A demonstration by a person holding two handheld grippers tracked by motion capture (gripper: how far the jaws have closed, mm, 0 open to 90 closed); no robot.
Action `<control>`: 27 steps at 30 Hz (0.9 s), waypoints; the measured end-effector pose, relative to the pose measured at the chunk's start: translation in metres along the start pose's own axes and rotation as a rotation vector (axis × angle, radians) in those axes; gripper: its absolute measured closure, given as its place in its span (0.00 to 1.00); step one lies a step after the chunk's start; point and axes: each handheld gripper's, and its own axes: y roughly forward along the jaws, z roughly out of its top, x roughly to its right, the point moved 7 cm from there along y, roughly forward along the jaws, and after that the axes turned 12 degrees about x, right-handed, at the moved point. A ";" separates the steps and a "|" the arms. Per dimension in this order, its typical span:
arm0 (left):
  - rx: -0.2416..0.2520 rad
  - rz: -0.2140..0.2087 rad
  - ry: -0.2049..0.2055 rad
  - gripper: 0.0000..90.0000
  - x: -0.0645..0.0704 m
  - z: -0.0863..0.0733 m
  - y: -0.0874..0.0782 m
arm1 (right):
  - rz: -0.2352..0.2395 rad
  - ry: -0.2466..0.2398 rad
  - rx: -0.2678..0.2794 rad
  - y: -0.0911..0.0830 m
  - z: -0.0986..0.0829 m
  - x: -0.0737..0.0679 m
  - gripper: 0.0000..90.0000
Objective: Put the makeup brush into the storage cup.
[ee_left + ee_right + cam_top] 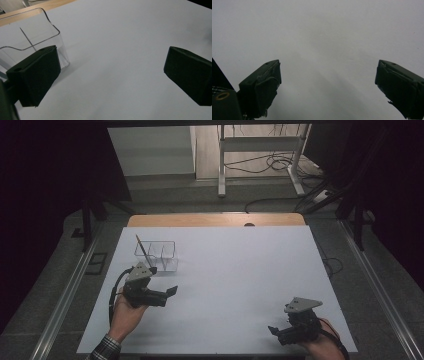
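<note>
While my left gripper (pixel 172 290) hangs with its jaws spread wide and nothing between them, the high view shows it just this side of the clear box (pixel 156 255) on the left part of the white desk (pixel 240 265), with a thin stick (pixel 144 251) standing in the box's left compartment. That stick leans: its lower end sits down inside the box and its upper end tilts up and away toward the far left, so its long axis runs steeply, not quite upright. My right gripper (pixel 272 330) rests well apart near the near right corner, also spread wide and holding nothing. From the left gripper view, the clear box (pixel 37 37) lies just beyond my left jaw, and the stick (pixel 28 39) shows through its wall as a fine slanted line; the open space between my jaws points at bare desk to the right of the box. To do this reach well, I judge I should swing the hand left, rise above the rim, line the jaws across the stick's lean rather than along it, and close gently on its free upper part so the light box is not nudged. From the right gripper view, my right gripper (pixel 328 75) looks over plain desk (pixel 324 30), jaws far apart, idle.
</note>
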 end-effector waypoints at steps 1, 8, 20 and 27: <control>0.000 0.001 -0.001 0.01 0.000 0.000 0.000 | 0.000 0.000 0.000 0.000 0.000 0.000 0.07; -0.005 0.002 0.001 0.01 0.002 -0.005 -0.004 | 0.001 -0.001 0.000 0.000 0.000 0.000 0.07; -0.023 0.001 0.000 0.01 0.007 -0.015 -0.007 | 0.002 -0.001 0.001 0.000 0.000 -0.001 0.07; -0.019 0.000 -0.008 0.01 0.007 -0.019 -0.011 | 0.003 -0.005 0.002 0.000 0.001 -0.001 0.07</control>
